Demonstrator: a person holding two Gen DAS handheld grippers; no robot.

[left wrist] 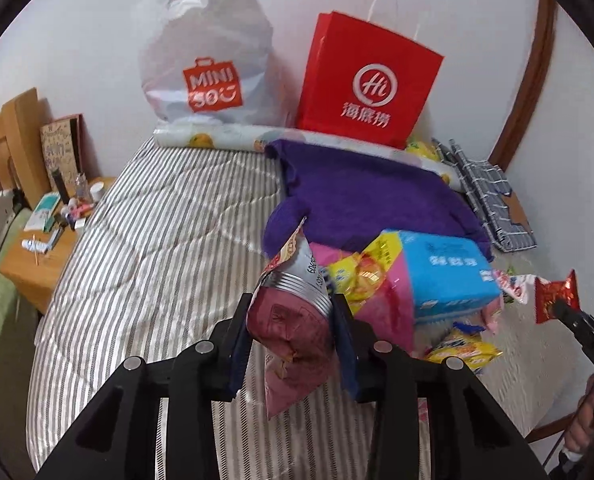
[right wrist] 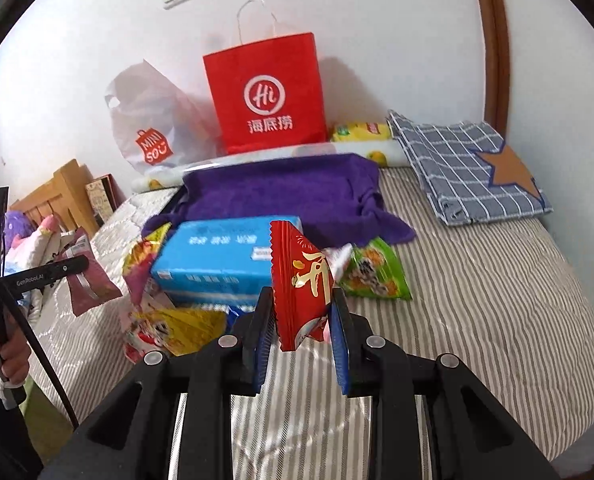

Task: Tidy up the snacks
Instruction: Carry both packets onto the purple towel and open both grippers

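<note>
Both jaws hold packets — red bag point(right wrist: 265, 92) upper centre, beyond both.
Left gripper point(left wrist: 293, 324) clamps pink packet point(left wrist: 293, 320); right gripper point(right wrist: 303, 316) clamps upright red packet point(right wrist: 301, 284) — about equally near.

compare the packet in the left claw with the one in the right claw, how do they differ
The maroon packet in the left claw is dull pink-maroon with a silver-grey upper part; the red packet in the right claw is glossy bright red with a large gold character. The maroon packet looks crumpled and sagging below the pads, while the red packet stands flatter, with a zigzag edge. Both are small sealed snack packets, pinched between blue pads and lifted off the striped bedcover.
</note>
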